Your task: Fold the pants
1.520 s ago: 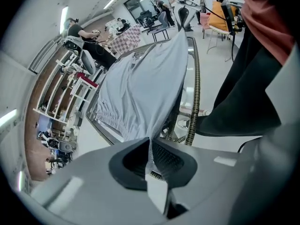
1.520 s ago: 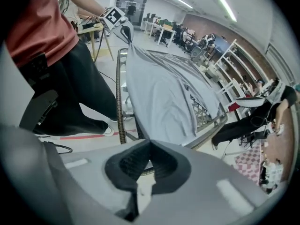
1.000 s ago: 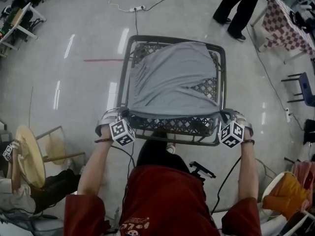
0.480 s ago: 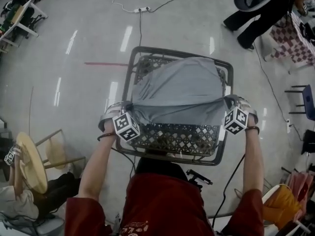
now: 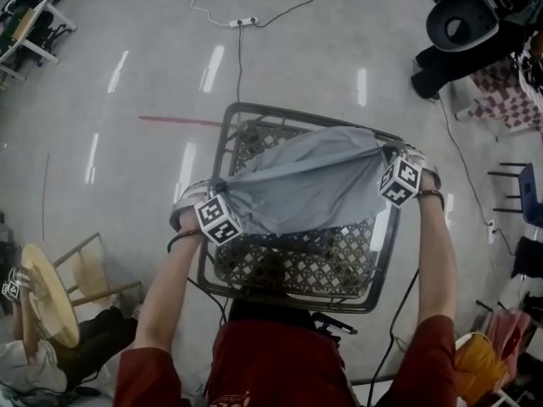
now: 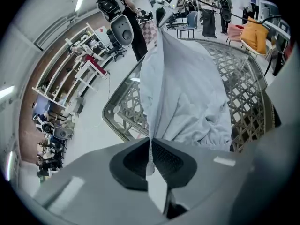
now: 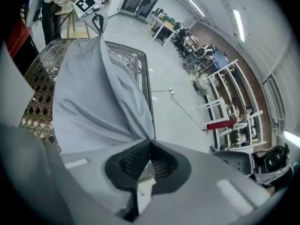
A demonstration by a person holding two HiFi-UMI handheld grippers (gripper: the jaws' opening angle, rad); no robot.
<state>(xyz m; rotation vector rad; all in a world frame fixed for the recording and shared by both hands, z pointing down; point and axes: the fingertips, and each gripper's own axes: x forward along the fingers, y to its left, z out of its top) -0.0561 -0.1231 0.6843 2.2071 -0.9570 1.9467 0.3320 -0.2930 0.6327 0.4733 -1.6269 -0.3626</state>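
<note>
Stretching taut between 2 clamped grippers, grey pants (image 5: 305, 189) crease lengthwise.

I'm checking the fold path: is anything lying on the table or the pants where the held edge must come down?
Nothing visible is in the way. The left tongs and right tongs are each shut on the grey pants, and the mesh table bears only those pants.

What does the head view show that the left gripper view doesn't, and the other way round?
Only the head view: the person's red shirt, a wooden stool and a power strip. Only the left gripper view: the jaws of the left gripper shut on the cloth edge, and white shelving. Both: the grey pants stretched to the right gripper above the lattice table.
</note>
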